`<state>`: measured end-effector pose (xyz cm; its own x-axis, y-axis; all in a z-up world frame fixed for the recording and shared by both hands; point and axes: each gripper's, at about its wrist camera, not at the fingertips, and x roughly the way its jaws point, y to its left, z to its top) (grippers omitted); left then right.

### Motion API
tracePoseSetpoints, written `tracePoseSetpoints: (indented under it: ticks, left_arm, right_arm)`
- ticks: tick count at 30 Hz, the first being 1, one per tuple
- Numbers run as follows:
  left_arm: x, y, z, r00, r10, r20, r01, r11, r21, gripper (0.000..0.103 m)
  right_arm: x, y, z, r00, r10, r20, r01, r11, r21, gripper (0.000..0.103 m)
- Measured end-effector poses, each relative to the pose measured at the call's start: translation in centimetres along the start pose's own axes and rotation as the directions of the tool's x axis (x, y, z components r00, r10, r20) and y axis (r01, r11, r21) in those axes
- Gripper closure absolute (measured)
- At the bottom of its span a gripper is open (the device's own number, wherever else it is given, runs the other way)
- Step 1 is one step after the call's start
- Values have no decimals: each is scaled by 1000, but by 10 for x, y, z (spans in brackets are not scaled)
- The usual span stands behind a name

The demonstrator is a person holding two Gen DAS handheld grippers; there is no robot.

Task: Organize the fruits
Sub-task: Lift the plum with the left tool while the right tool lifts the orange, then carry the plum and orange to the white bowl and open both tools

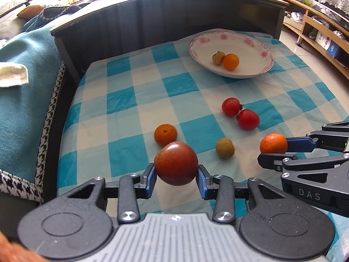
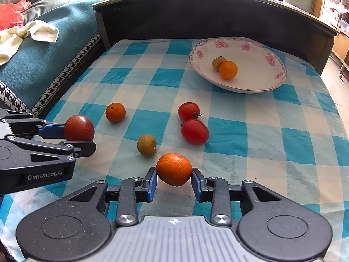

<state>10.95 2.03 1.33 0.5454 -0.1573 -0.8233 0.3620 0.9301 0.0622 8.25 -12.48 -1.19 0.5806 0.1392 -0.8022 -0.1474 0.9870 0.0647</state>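
While "GenRobot.AI"-marked left gripper (image 1: pixel 176 180) clamps a dark tomato (image 1: pixel 176 163), "DAS"-marked right gripper (image 2: pixel 174 182) clamps an orange (image 2: pixel 174 169).

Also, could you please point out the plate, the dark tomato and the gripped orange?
plate (image 2: pixel 257 87), right wrist view, bare front rim.
dark tomato (image 1: pixel 176 163), left wrist view, middle of skin.
gripped orange (image 2: pixel 174 169), right wrist view, centre.

Left claw (image 1: pixel 176 182) and right claw (image 2: pixel 173 182) — black linkages, blue pads, silver screws, ribbed grey base

A home living room: a teal blanket-draped sofa (image 1: pixel 24 69), a blue-and-white checked tablecloth (image 1: pixel 135 100), and wooden shelving (image 1: pixel 314 21) show it.
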Motion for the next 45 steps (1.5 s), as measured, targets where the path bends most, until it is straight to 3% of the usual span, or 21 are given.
tracePoseSetpoints:
  ticks: [26,45]
  left_arm:
    - [-3,-48,47,997,-15,71,12,999,40,55]
    - [28,-65,101,997,5,80,-6,1000,19,56]
  right_arm:
    - [-29,-35,13,995,-40,91,30,994,104,75]
    - [-29,-69,54,979,-143,146,119,980,159,74]
